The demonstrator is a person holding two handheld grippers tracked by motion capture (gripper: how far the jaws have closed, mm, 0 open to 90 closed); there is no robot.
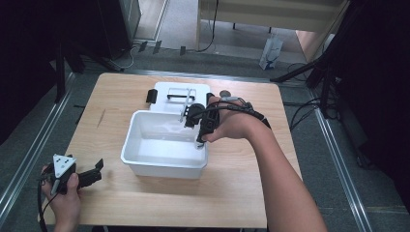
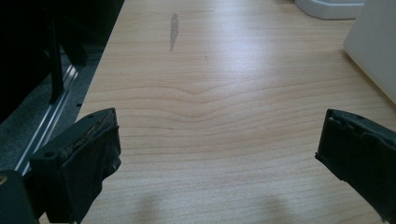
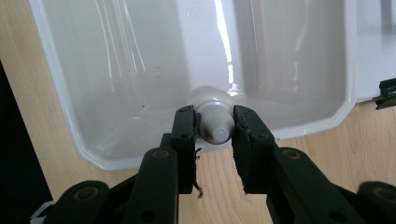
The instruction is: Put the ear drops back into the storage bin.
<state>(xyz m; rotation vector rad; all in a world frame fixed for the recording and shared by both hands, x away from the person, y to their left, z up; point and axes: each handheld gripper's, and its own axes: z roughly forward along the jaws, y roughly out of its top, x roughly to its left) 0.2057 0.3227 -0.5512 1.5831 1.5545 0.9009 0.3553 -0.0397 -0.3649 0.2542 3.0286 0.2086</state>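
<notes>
A white plastic tub (image 1: 164,162) stands mid-table, its inside bare in the right gripper view (image 3: 140,70). My right gripper (image 1: 200,135) hangs over the tub's right rim, pointing down. Its jaws are shut on the ribbed white cap of a small white tube or bottle (image 3: 214,122), whose body points into the tub (image 3: 212,95). My left gripper (image 1: 98,170) rests low at the table's front left corner, held in a hand. It is open with bare wood between its jaws (image 2: 217,140).
The tub's white lid (image 1: 181,94) lies flat behind it, with a black latch (image 1: 152,95) at its left edge. Wooden tabletop (image 1: 241,183) surrounds the tub. The tub's corner (image 2: 373,51) shows at the right of the left gripper view. Dark stands and cables ring the table.
</notes>
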